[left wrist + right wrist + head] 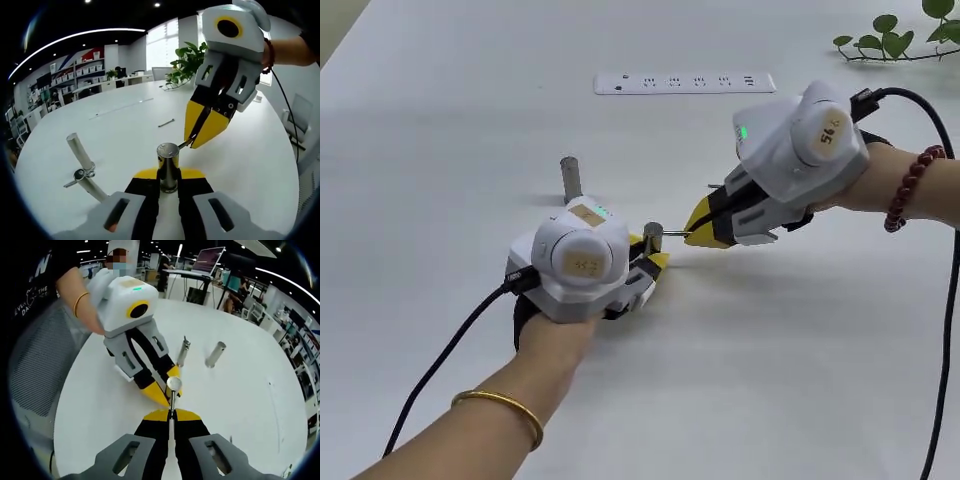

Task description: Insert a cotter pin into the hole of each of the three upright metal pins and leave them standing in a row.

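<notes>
Steel pin [168, 160] (upright), in left hand-held gripper [648, 252]

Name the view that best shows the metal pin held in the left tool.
Left gripper view: the metal pin stands upright and close between the left tool's jaws. The head view shows its top past the tool; the right gripper view shows its round end beyond the cotter pin.

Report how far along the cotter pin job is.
Done: one metal pin appears to carry its cotter pin. In hand: the left gripper grips the second pin while the right gripper presses the held cotter pin to it. Left: the bare pin and the loose cotter pin.
</notes>
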Demonstrator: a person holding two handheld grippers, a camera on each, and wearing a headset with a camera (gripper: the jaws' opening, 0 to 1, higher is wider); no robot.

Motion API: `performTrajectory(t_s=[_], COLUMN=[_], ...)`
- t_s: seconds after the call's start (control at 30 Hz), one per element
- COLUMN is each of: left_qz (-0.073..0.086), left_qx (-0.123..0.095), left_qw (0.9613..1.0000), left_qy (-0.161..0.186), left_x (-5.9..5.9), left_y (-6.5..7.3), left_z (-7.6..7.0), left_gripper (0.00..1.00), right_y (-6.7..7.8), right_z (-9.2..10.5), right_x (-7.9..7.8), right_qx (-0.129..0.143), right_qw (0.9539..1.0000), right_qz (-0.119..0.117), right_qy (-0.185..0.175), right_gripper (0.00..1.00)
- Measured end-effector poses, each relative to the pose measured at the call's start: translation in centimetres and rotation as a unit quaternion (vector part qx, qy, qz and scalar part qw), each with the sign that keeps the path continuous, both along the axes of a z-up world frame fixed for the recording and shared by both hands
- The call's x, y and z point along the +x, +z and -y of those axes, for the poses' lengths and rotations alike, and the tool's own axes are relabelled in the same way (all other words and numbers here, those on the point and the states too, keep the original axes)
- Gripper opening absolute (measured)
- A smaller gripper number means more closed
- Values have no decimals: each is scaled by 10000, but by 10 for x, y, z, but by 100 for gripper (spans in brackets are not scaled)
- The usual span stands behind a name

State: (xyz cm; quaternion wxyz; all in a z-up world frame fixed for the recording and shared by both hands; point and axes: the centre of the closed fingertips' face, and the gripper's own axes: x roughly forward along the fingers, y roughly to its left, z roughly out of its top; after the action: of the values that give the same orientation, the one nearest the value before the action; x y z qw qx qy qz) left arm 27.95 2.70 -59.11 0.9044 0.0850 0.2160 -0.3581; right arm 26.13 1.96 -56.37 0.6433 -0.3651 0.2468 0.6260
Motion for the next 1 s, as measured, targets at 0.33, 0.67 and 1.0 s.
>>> performTrajectory(t_s=[0.33, 0.67, 1.0], left_qz=[40, 46, 27], left_qx=[0, 9, 14], left_qw=[10000, 9999, 9999], left_qy=[73, 100, 127], left_x=[0, 1, 1], left_y=[0, 0, 0], left_z=[-1, -1, -1], left_gripper=[10, 10, 10], right_y=[-1, -5, 2], right_z=[-7, -13, -3], right_x=[6, 1, 4], right_qx=[12, -92, 53], right_qw=[10000, 9999, 9996], right_qz=[16, 36, -57], right_qy=[39, 32, -279], right_gripper=[0, 3, 4])
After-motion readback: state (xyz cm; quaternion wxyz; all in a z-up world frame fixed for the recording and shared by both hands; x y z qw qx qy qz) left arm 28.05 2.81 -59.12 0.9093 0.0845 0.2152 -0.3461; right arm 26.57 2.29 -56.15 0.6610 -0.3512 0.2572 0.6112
